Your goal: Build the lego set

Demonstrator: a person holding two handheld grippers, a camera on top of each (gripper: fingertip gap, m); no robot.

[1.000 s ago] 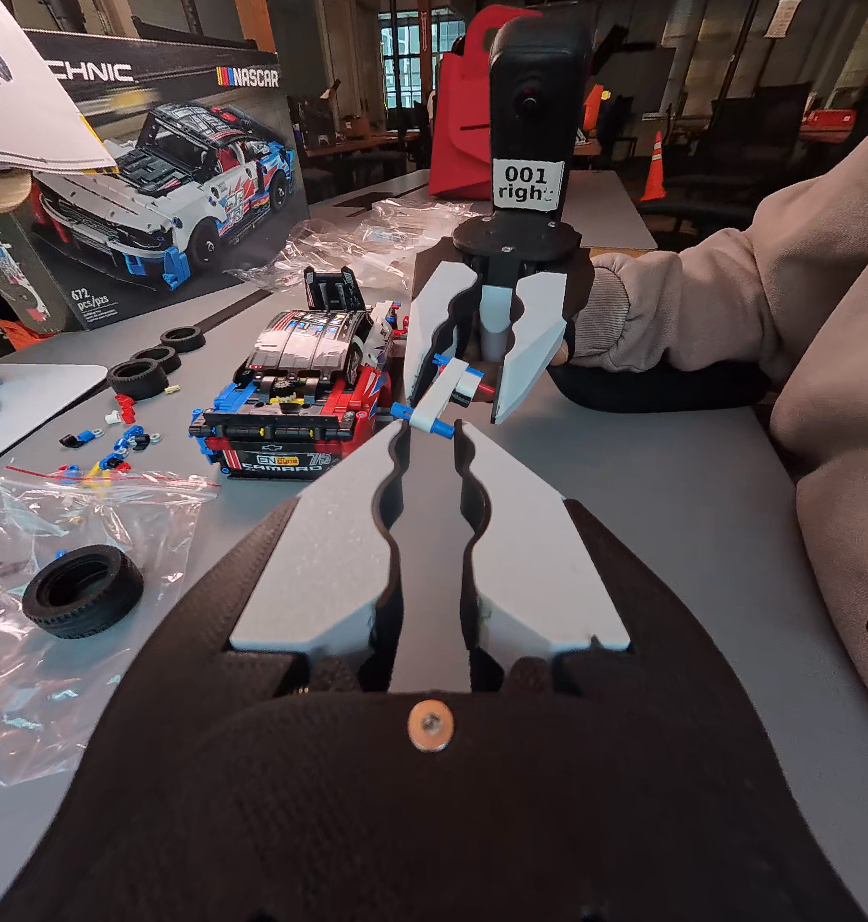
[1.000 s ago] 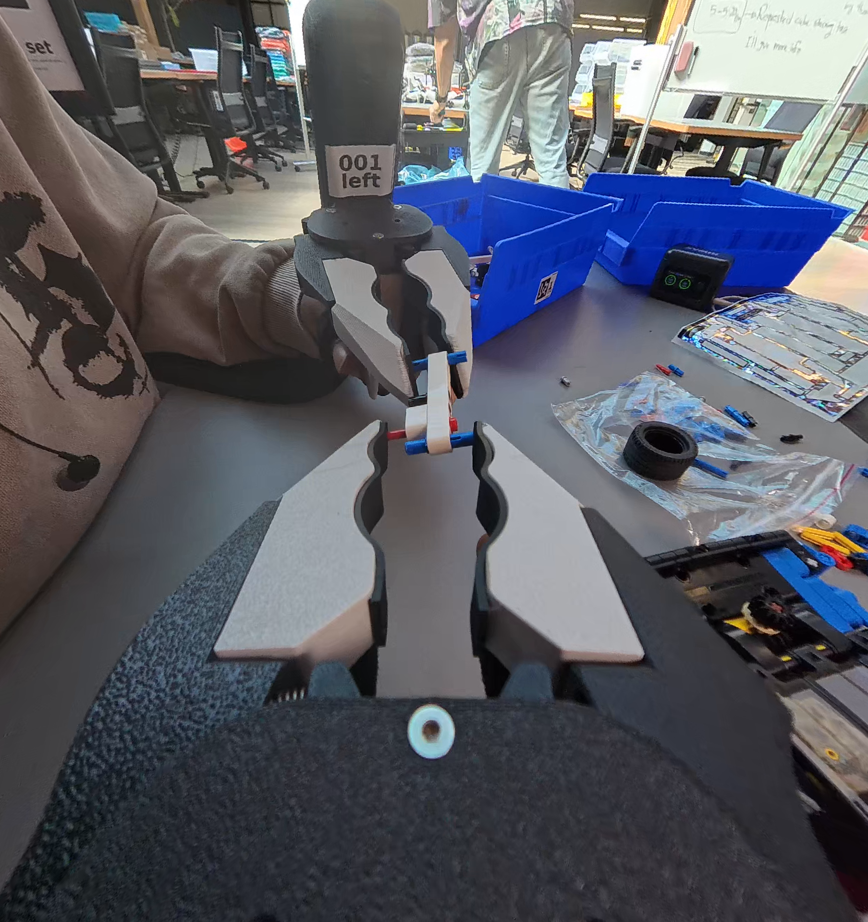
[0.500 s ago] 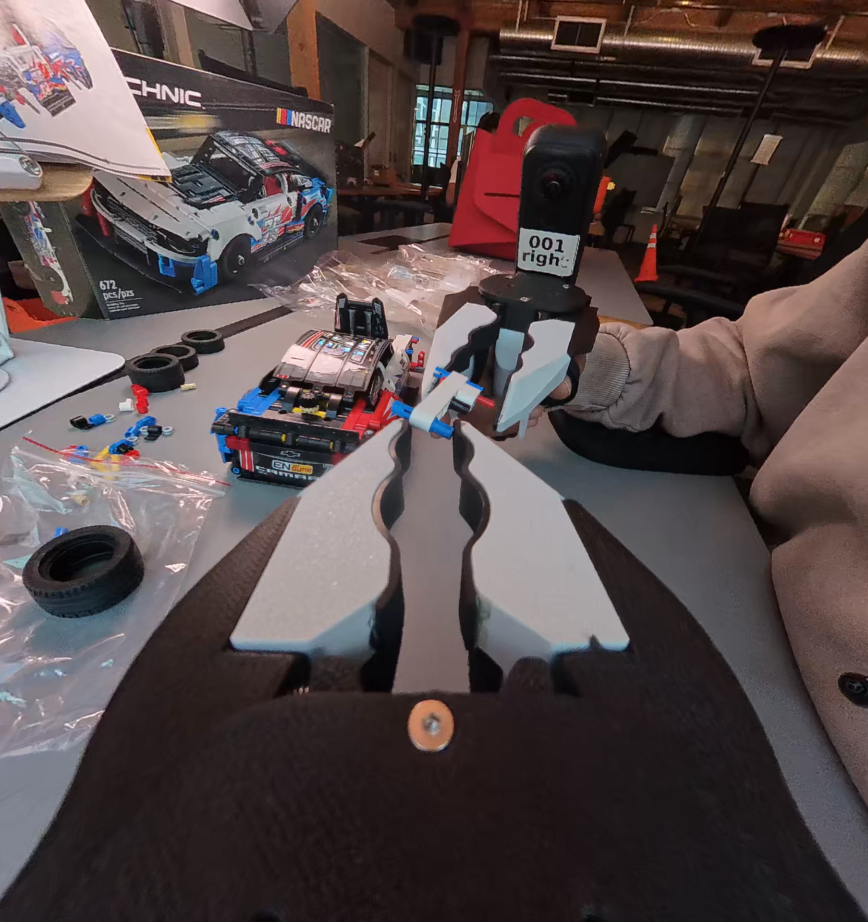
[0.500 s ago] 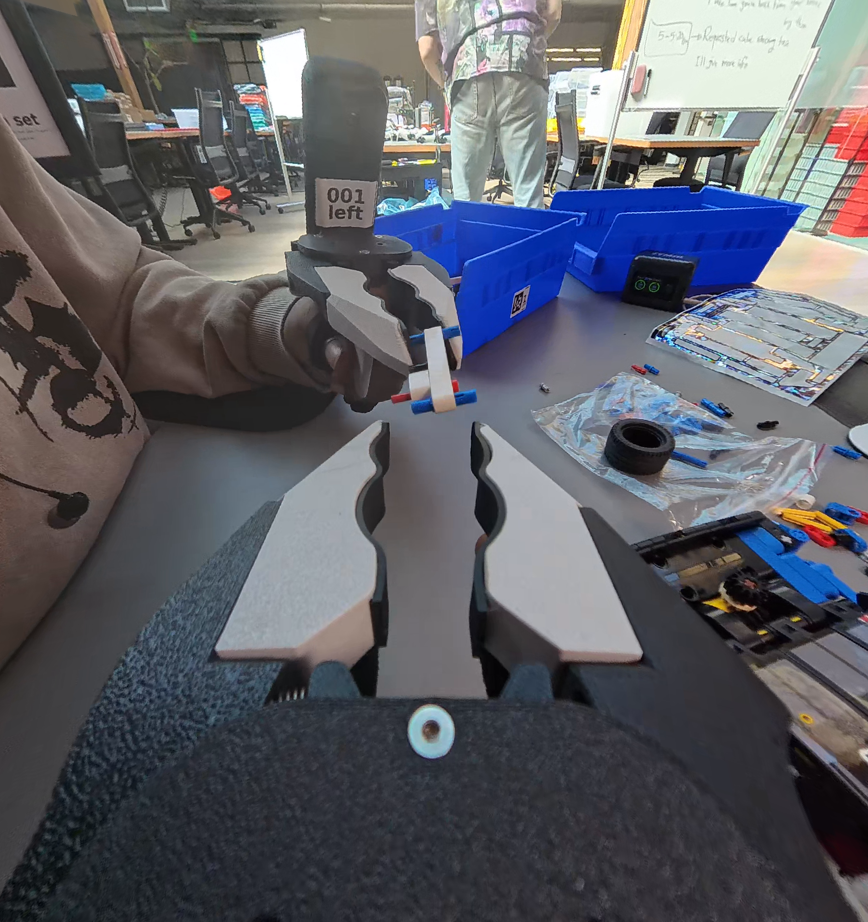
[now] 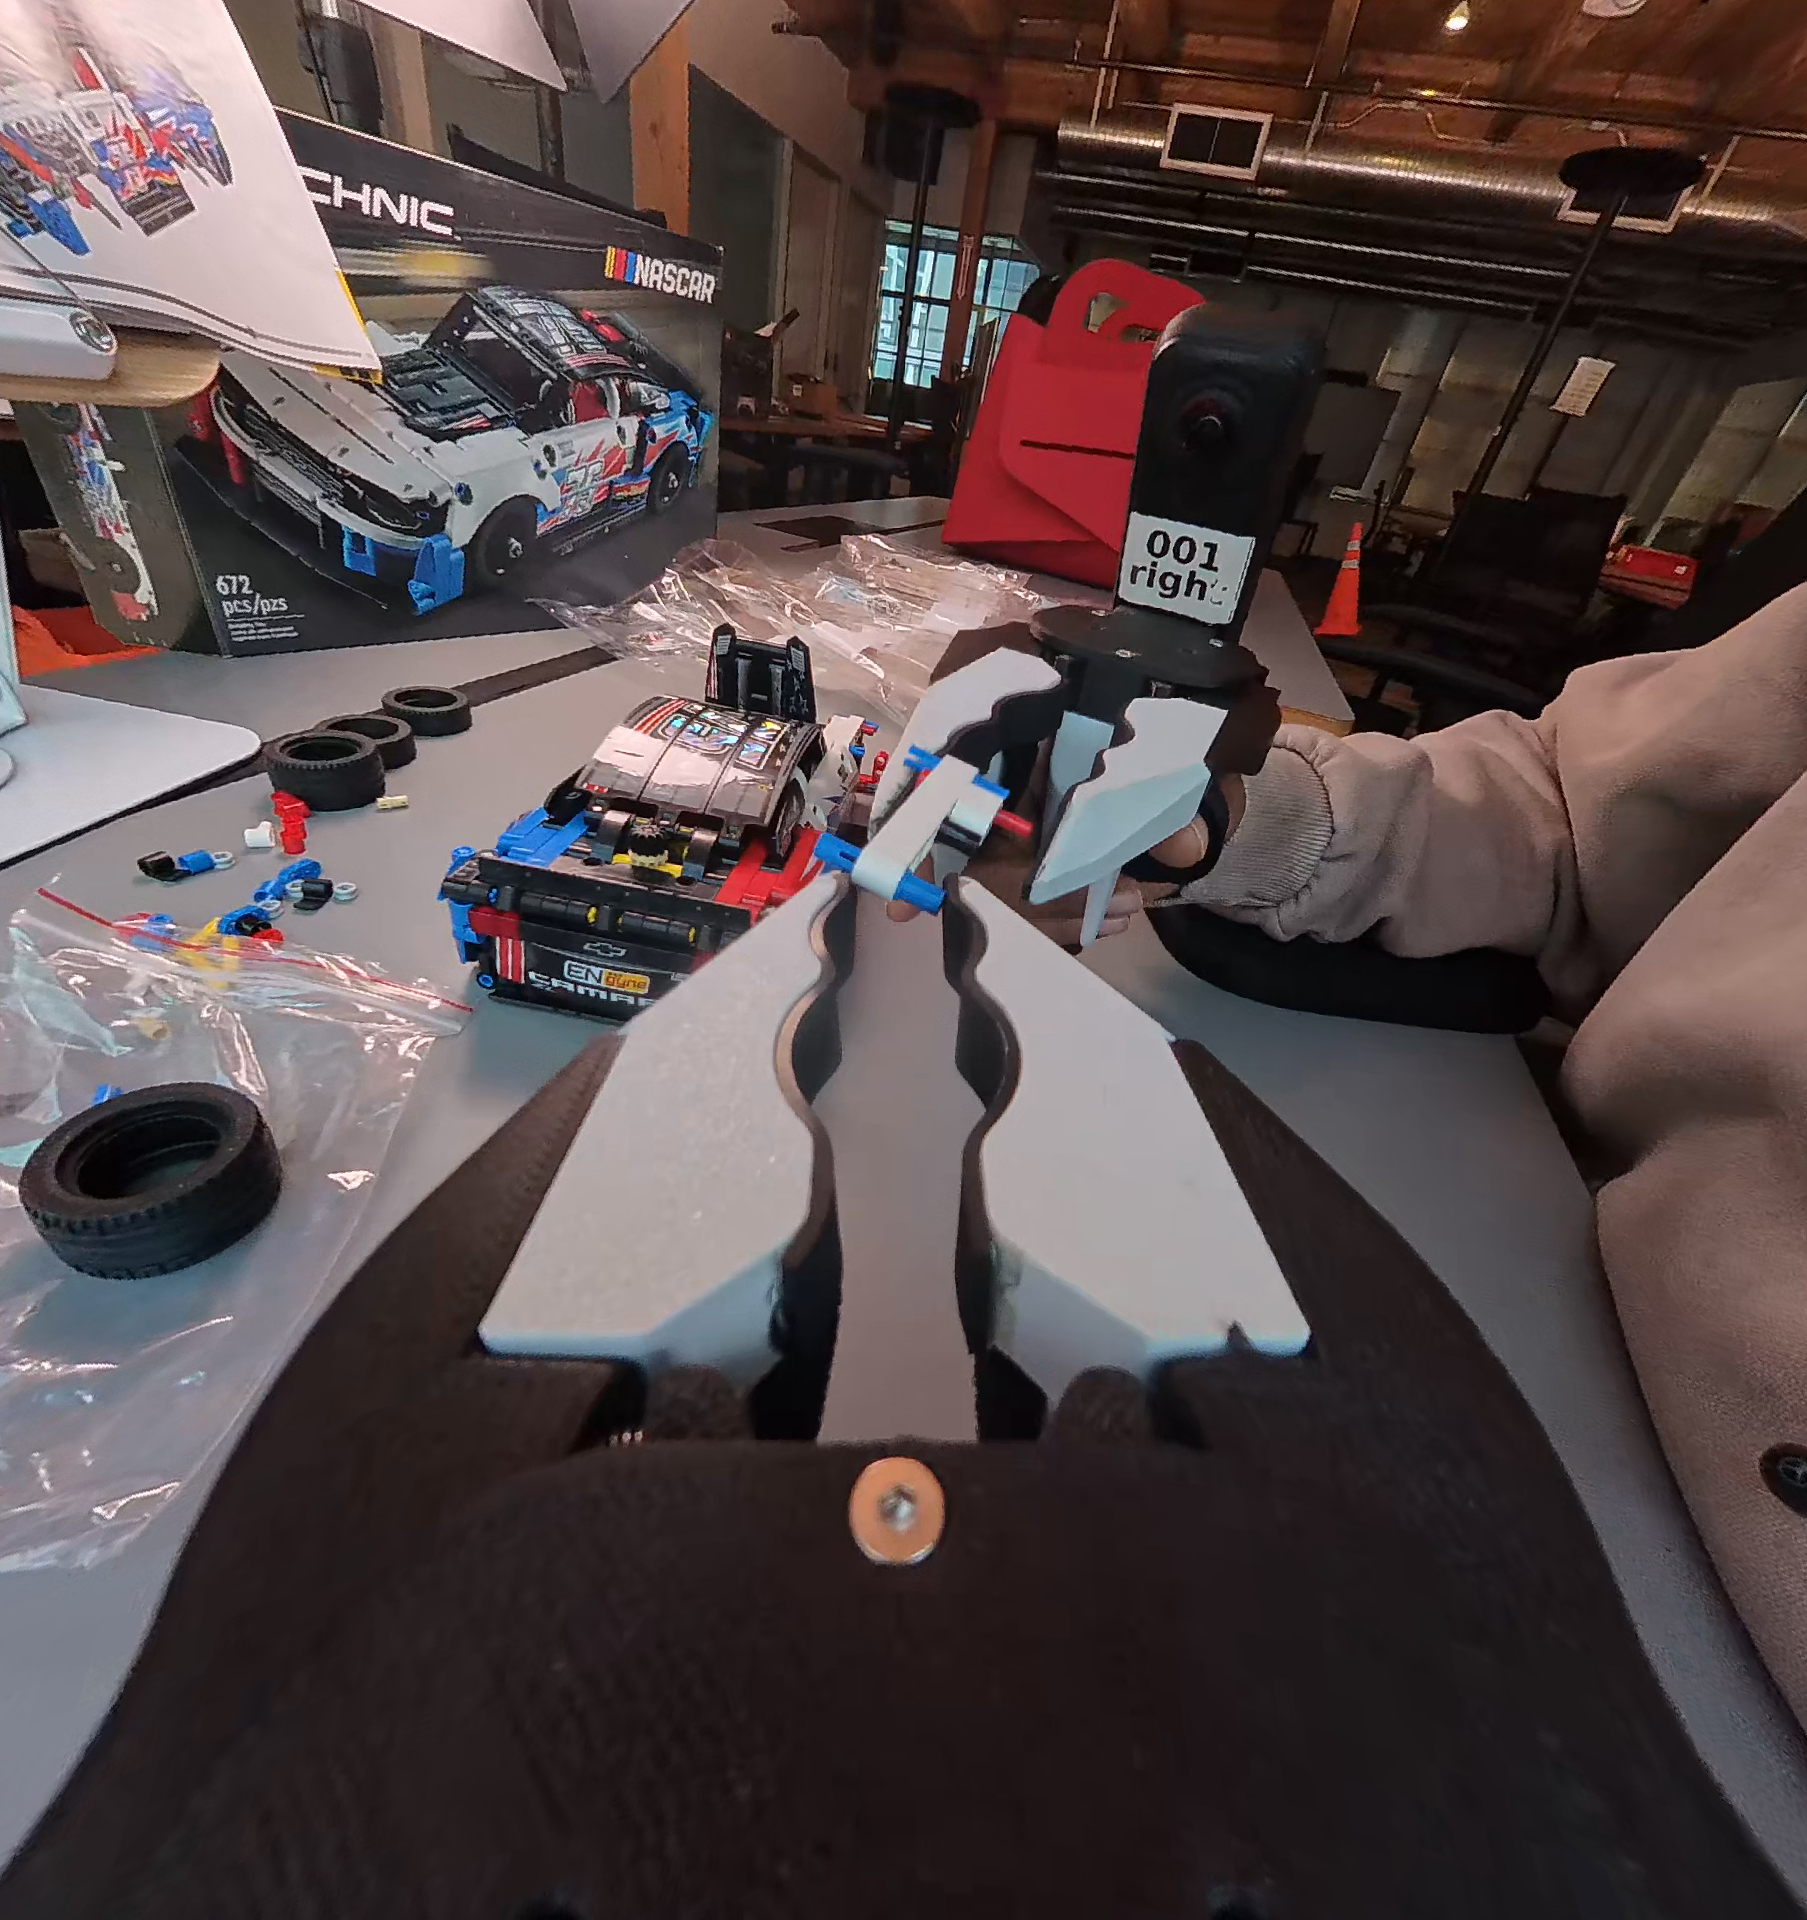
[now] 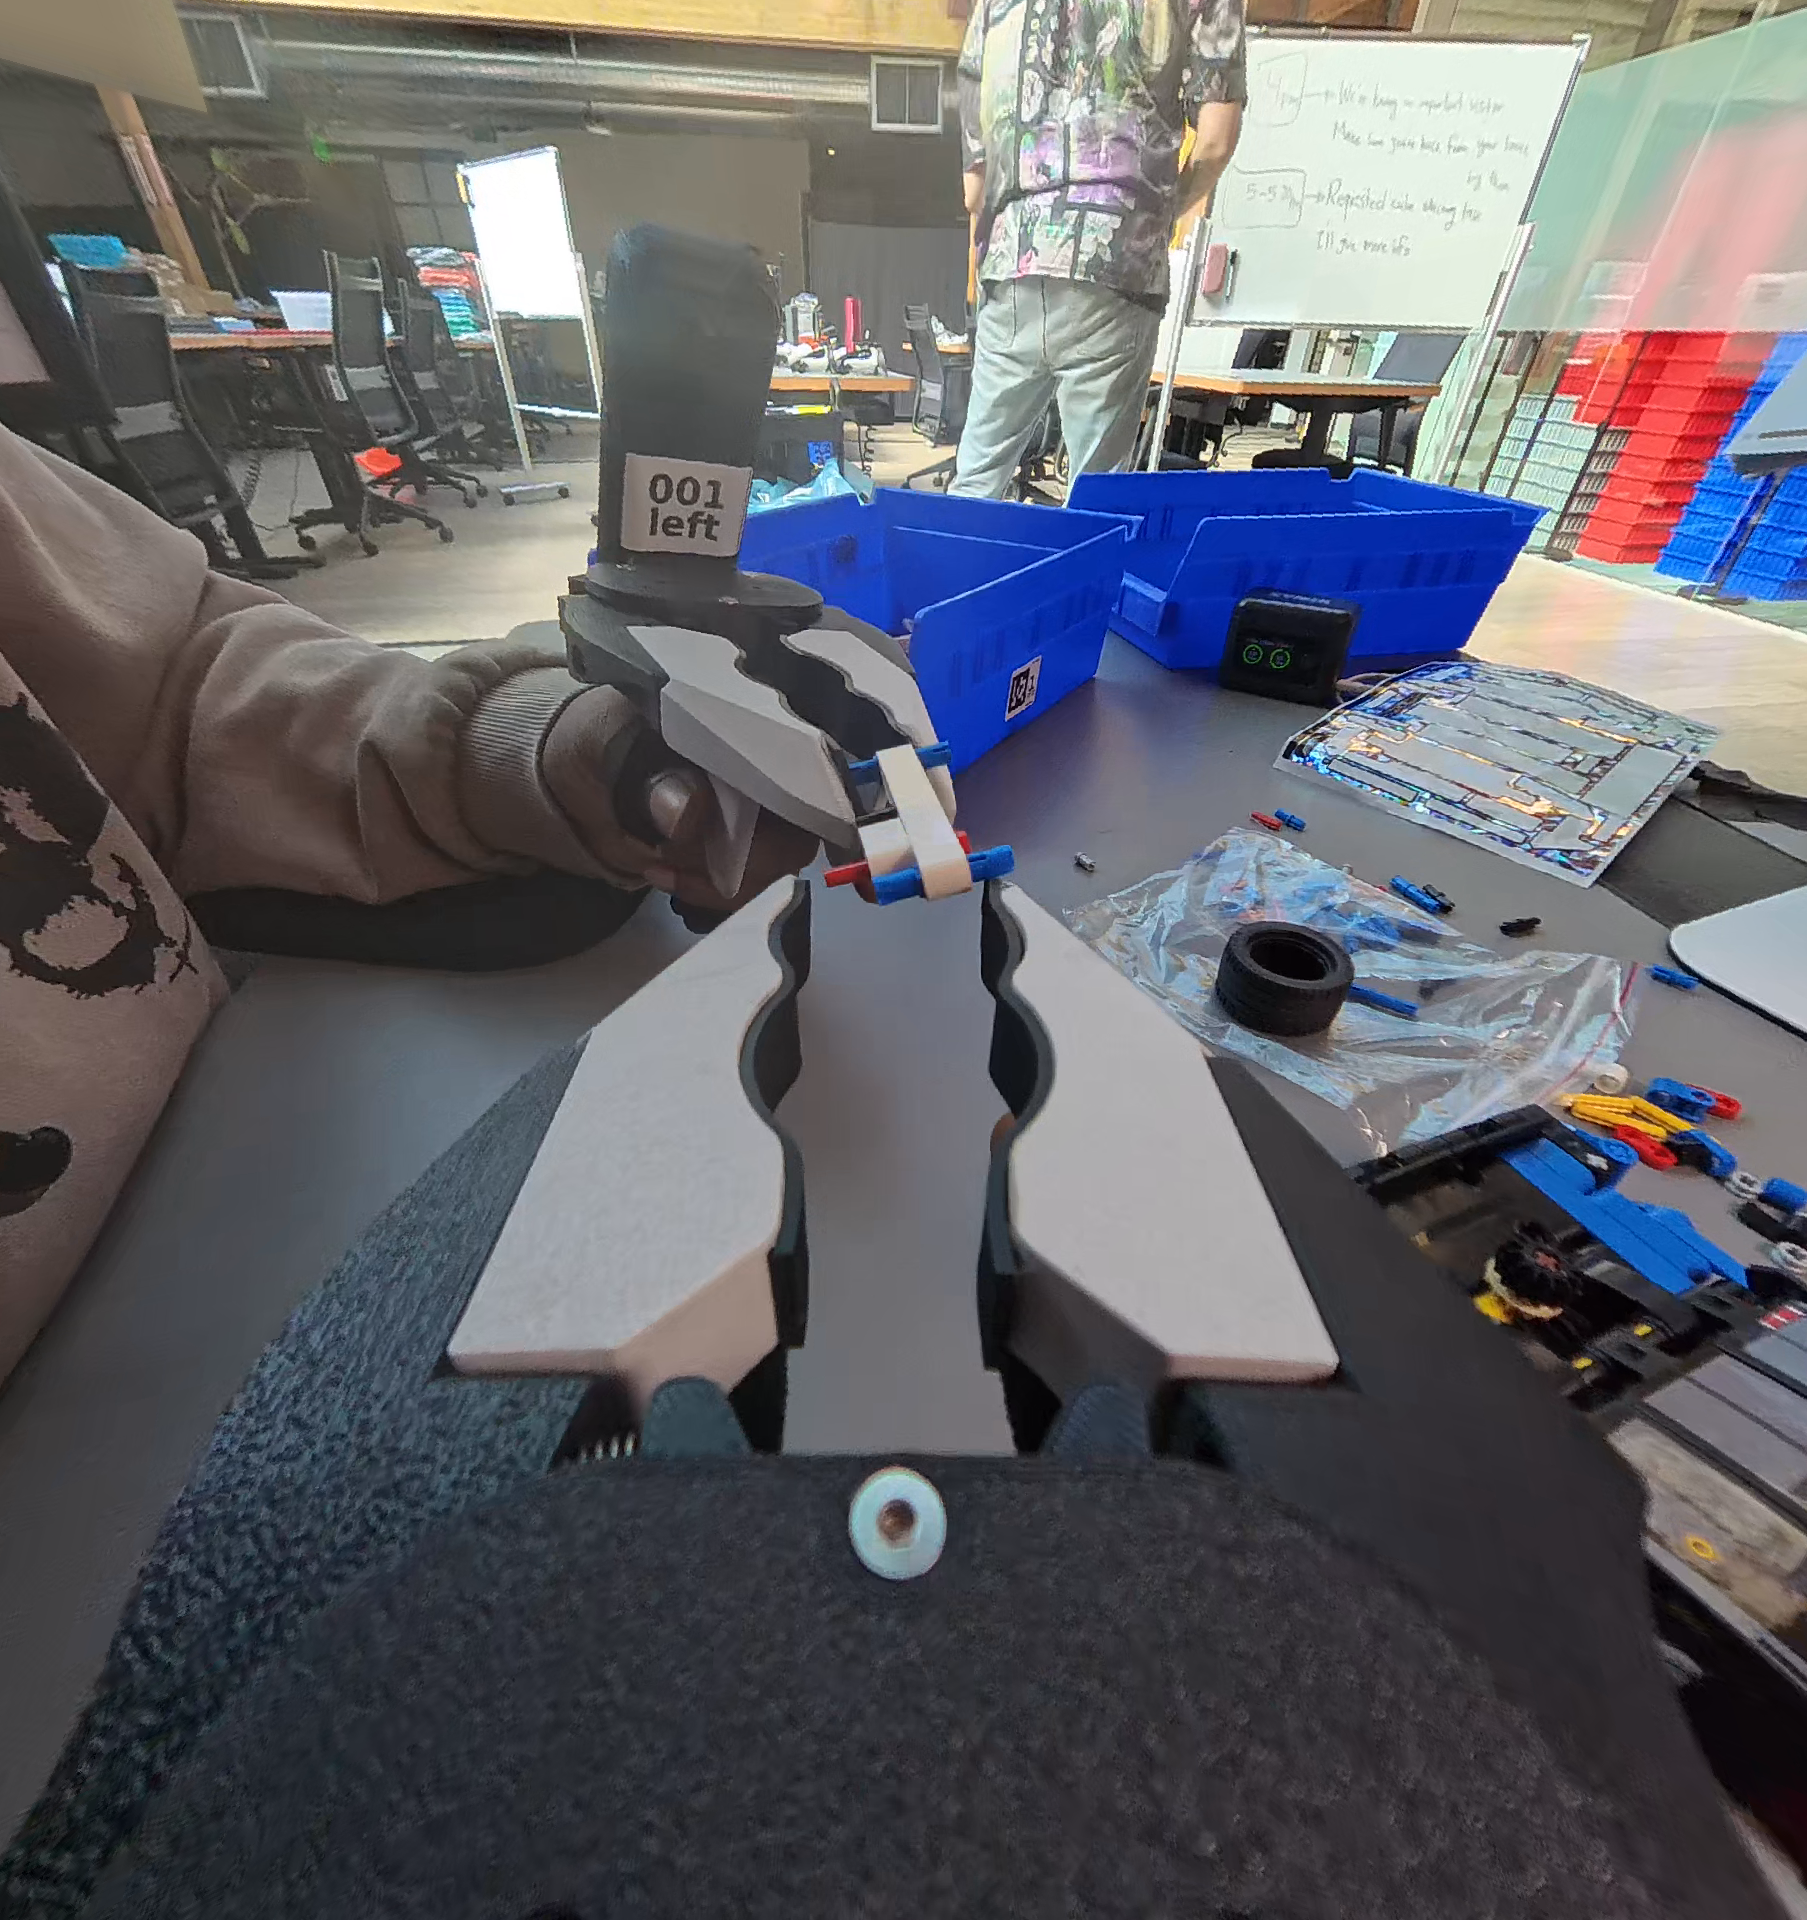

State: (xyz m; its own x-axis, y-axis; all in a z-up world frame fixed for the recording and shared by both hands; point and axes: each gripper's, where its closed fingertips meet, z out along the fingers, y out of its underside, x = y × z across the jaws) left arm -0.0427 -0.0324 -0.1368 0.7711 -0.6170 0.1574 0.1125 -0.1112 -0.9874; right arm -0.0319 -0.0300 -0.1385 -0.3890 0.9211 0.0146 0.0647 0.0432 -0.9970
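Above the grey table [image 5: 1294,1081], the left gripper [image 6: 878,821] is pinching a small white beam assembly [image 6: 914,831] with blue pins between its fingers, while the right gripper [image 6: 894,904] is waiting just beside it, fingers parted, holding nothing. The half-built car [image 5: 660,842] is sitting nearby.

Beige sleeve [image 5: 1418,821], blk grippers (white fingers [image 5: 670,1143])

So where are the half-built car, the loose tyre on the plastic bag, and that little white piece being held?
half-built car [image 5: 660,862]: left wrist view, on its dark roof and engine bay.
loose tyre [image 5: 151,1179]: left wrist view, on its tread and rim.
little white piece [image 6: 920,831]: right wrist view, on its white beam.
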